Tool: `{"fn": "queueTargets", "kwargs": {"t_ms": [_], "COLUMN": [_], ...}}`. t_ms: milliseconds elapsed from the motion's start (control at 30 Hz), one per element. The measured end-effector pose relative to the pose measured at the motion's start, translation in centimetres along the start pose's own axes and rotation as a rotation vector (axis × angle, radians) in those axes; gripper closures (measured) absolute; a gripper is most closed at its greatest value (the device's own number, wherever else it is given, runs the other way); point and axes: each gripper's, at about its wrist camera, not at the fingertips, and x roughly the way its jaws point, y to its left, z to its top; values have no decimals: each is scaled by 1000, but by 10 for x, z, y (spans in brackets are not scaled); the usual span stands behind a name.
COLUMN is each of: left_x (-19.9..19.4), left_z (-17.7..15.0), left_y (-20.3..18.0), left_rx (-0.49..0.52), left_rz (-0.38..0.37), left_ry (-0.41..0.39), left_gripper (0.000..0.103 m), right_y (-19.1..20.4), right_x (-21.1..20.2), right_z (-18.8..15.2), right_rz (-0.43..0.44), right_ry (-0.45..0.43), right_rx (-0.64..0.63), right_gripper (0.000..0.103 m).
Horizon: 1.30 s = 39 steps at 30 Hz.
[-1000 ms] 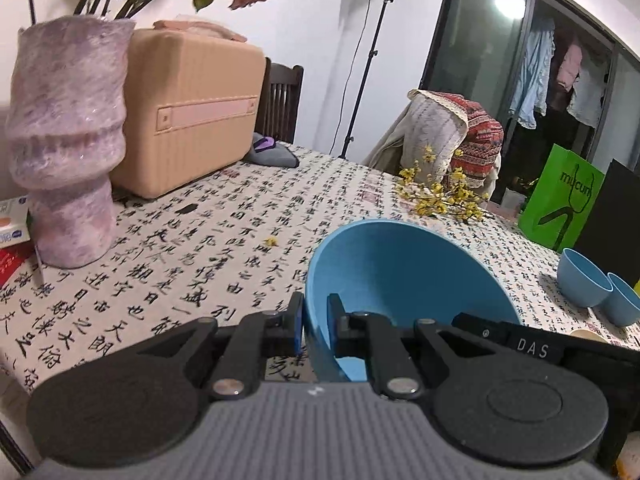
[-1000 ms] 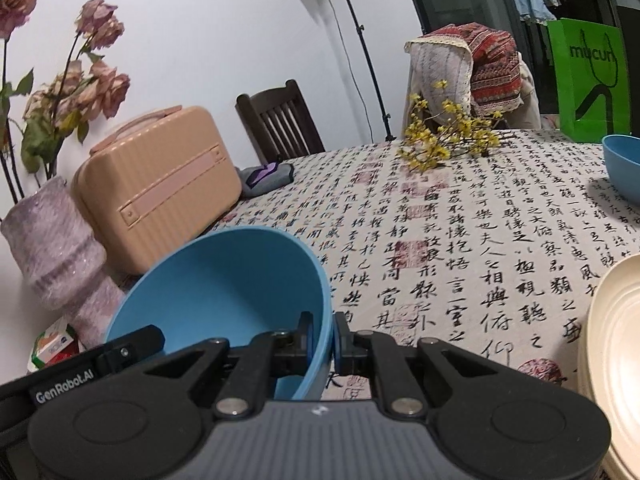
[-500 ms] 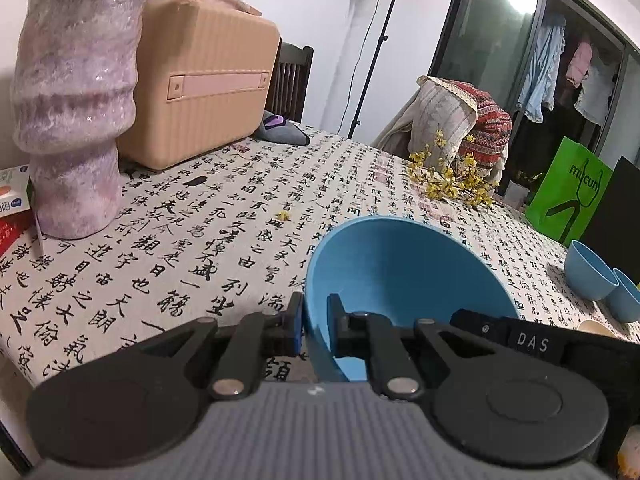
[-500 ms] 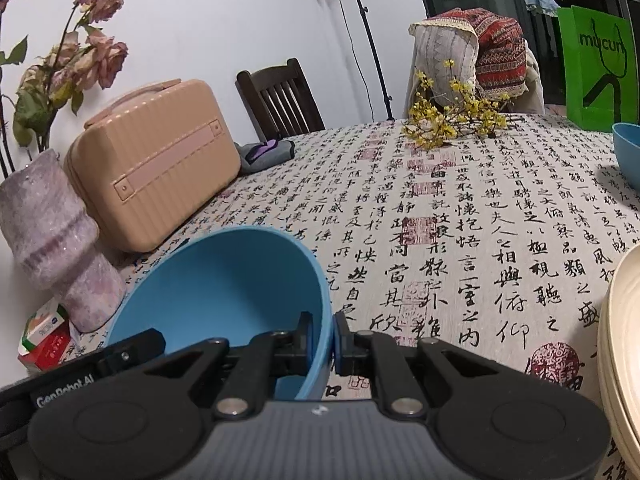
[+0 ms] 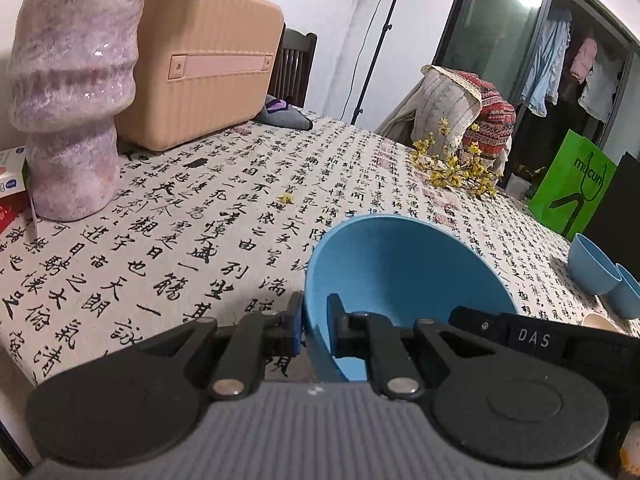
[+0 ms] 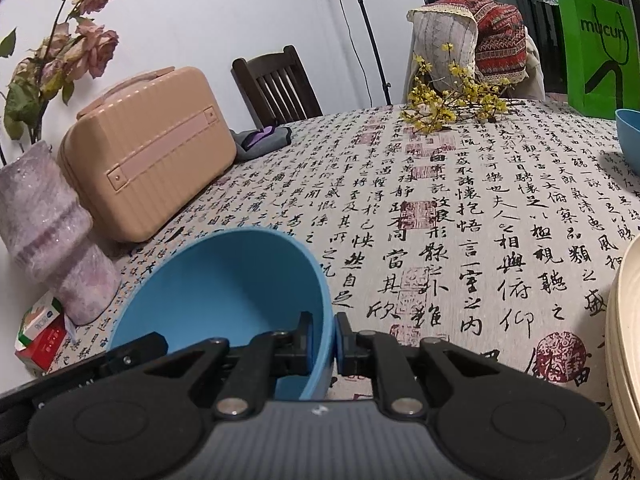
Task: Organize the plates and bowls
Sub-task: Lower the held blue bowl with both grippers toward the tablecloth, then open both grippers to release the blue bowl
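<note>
tabletop (image 6: 460, 184) mostly bare | big blue bowl (image 5: 400, 272) near its front edge, we pinch opposite rim sides: left gripper (image 5: 313, 326) clamped, right gripper (image 6: 333, 338) jaws just easing, rim between | cream plates (image 6: 624, 320) right edge, small blue bowls (image 5: 600, 276) far right: unsorted, judging early

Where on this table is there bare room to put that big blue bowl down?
The widest bare cloth lies mid-table, between the suitcase, the yellow sprigs and the big bowl that both grippers hold. Another strip runs from the vase toward the near edge. It is crowded on the right, by the small bowls and the cream plates.
</note>
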Motion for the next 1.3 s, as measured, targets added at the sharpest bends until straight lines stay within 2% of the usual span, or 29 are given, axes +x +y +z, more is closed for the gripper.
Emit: {"fn": "queueTargets", "kwargs": {"t_ms": [133,233,433,467,500,533,567,600,700,733,767,800,900,933,1033,1233,1300], "left_x": [3,4,7,7,7,7,6,4,-2,-5,-8,-11,-22,-27,-41,-62,-69], "left_z": [0,1,0,0,0,-1,-2,-2,-4,-5,-6,-7,-10,-12,-20,-35,-40], "left_y": [1,2,5,5,5,5,5,5,2,2,3,3,6,6,6,-5,-5], "left_rx": [-4,-7,-28,-24,-22,-19,-17,-14,7,10,9,6,34,44,69,138,127], "left_rz": [-1,-8,-31,-29,-26,-28,-33,-37,-49,-54,-57,-60,-80,-79,-83,-105,-150], "left_ry": [8,8,22,18,13,8,-1,-12,-52,-67,-82,-99,-164,-193,-279,-368,-386], "left_gripper": [92,91,87,84,80,70,63,61,47,35,21,18,9,0,0,0,0], "right_y": [-2,-2,-5,-6,-7,-8,-9,-9,-15,-17,-19,-22,-28,-32,-40,-56,-61], "right_x": [4,5,5,5,4,2,0,-3,-15,-20,-25,-29,-44,-50,-63,-86,-92], "right_z": [0,0,-1,-1,-1,-2,-2,-3,-6,-7,-8,-10,-18,-22,-33,-48,-52], "right_rz": [3,8,28,35,46,53,58,64,88,100,108,112,102,91,64,42,34], "right_ry": [4,8,11,11,6,-2,-13,-28,-86,-103,-121,-139,-202,-227,-281,-318,-321], "right_rx": [6,6,9,11,10,7,3,-1,-21,-28,-36,-46,-87,-99,-119,-119,-107], "right_gripper": [90,87,83,81,74,69,57,47,37,34,24,13,2,0,0,0,0]}}
